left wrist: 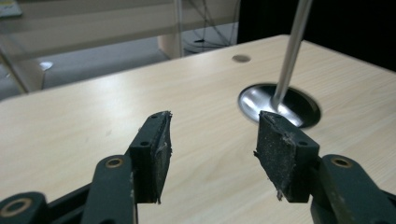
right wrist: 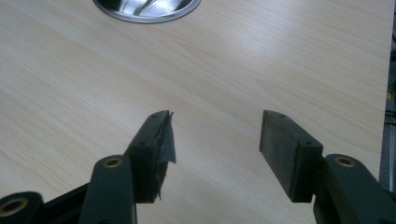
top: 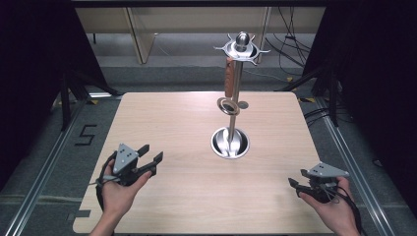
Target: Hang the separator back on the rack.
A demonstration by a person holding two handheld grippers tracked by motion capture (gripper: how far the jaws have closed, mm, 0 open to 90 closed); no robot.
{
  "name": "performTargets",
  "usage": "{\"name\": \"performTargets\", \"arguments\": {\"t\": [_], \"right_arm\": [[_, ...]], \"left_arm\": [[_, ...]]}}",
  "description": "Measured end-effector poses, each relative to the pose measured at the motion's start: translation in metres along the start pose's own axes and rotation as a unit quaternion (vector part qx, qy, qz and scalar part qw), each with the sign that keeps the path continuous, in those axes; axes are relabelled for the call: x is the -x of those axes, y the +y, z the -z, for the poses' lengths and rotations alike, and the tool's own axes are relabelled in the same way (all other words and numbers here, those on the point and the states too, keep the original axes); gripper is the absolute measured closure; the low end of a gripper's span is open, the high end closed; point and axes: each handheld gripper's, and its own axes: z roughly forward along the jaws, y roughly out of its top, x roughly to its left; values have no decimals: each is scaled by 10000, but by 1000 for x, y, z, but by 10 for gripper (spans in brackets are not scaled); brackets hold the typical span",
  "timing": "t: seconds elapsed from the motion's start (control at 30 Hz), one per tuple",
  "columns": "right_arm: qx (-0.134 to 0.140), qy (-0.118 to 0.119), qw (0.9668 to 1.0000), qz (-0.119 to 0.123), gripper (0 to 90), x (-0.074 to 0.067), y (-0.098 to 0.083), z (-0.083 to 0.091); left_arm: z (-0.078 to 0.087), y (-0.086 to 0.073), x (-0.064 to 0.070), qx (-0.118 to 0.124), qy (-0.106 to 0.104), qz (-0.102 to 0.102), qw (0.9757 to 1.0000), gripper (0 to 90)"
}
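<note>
While both hands rest low on the table (top: pixel 196 196), each hand-held gripper, left (top: pixel 150 158) and right (top: pixel 295 188), gapes empty.

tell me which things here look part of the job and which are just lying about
Likely part of the job:
- metal stand, base on the table
- brown-handled utensil hanging from its top
- left gripper and right gripper, both open, holding nothing

Just lying about:
- cables on the floor beyond the table

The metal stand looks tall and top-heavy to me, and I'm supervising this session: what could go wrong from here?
1. The stand is tall on a small round base; a sideways knock could tip it.
2. The brown-handled utensil hanging from the top rack might swing or drop if tugged.
3. Both claws, left and right, are open, with frayed pads that may slip.
</note>
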Motion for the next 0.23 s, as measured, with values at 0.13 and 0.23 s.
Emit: {"name": "performTargets", "arguments": {"t": [0.13,0.23], "right_arm": [[12,19,10000,-10,438,0,1,1],[13,52,10000,47,438,2,0,0]], "left_arm": [[-8,-17,0,-354,-110,7,9993,439],[-13,-15,2,-366,-94,-31,9993,437]]}}
